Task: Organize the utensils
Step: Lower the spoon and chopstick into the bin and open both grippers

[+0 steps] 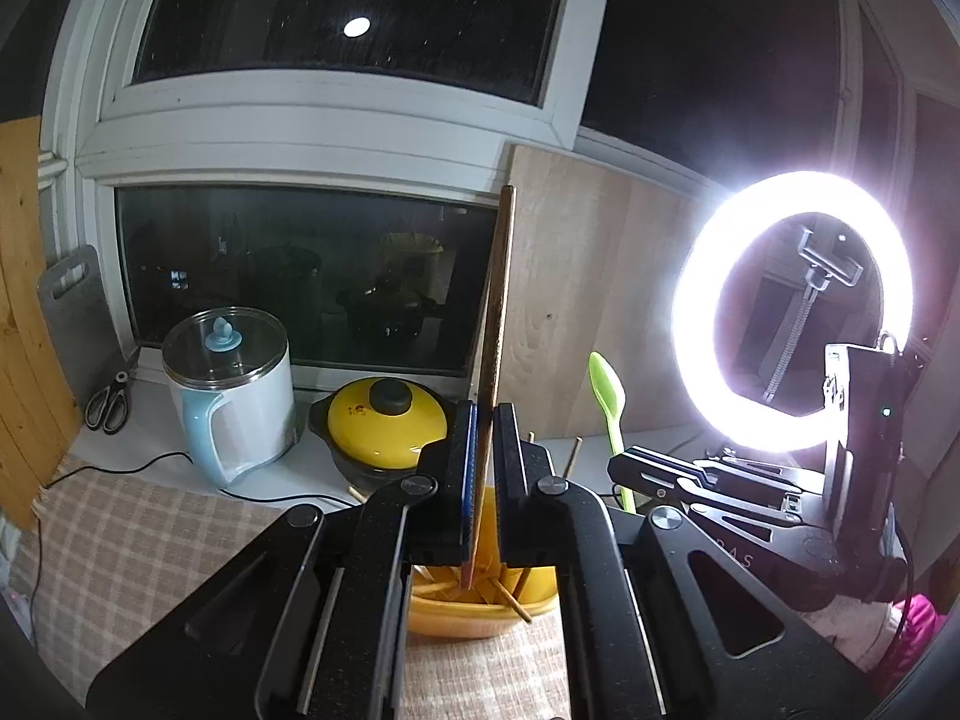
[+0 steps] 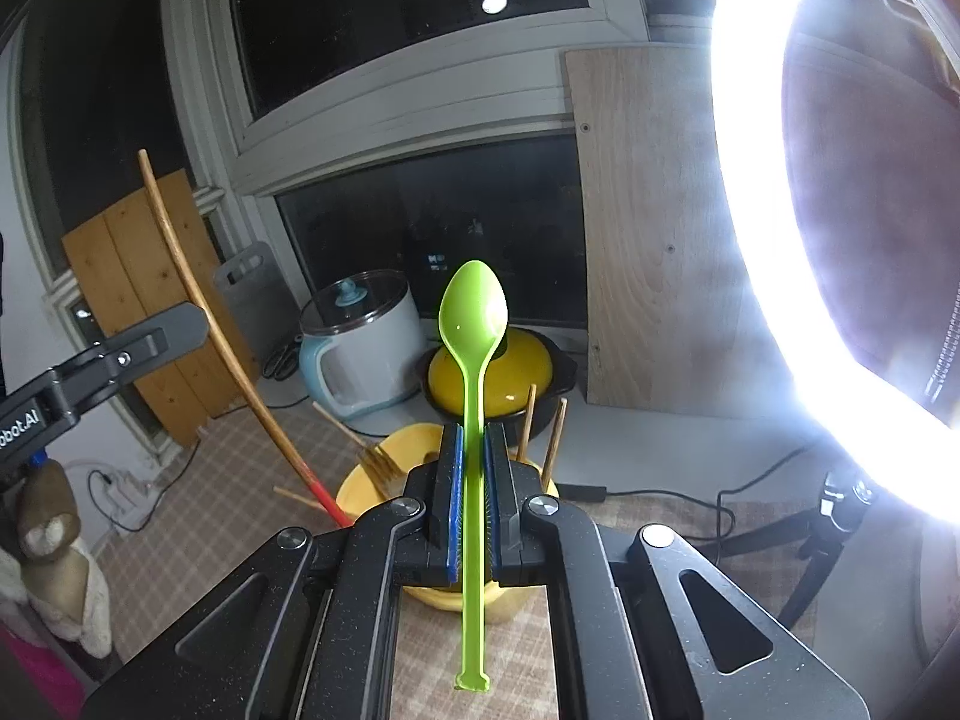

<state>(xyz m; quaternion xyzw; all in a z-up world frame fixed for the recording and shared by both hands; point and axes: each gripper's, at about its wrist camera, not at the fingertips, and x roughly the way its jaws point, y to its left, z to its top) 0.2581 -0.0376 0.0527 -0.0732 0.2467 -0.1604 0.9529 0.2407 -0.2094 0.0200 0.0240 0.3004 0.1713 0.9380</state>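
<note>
My left gripper point(image 1: 485, 420) is shut on a long wooden chopstick point(image 1: 495, 324) that stands nearly upright, its red lower end hanging over a yellow bowl point(image 1: 480, 621). The bowl holds several wooden utensils, among them a wooden fork point(image 2: 378, 462) and chopsticks point(image 2: 528, 414). My right gripper point(image 2: 473, 438) is shut on the handle of a green plastic spoon point(image 2: 474, 324), bowl end up, above the same yellow bowl point(image 2: 366, 480). In the right wrist view the left gripper point(image 2: 180, 324) shows at the left with the chopstick point(image 2: 198, 300). The right gripper point(image 1: 624, 468) and spoon point(image 1: 607, 390) appear right of the left one.
On the sill behind the bowl stand a white and blue kettle point(image 1: 234, 396) and a yellow lidded pot point(image 1: 384, 420). Scissors point(image 1: 108, 402) and a grey cutting board point(image 1: 72, 300) are far left. A bright ring light point(image 1: 792, 312) on a stand is close at right. A checked cloth point(image 1: 150, 540) covers the table.
</note>
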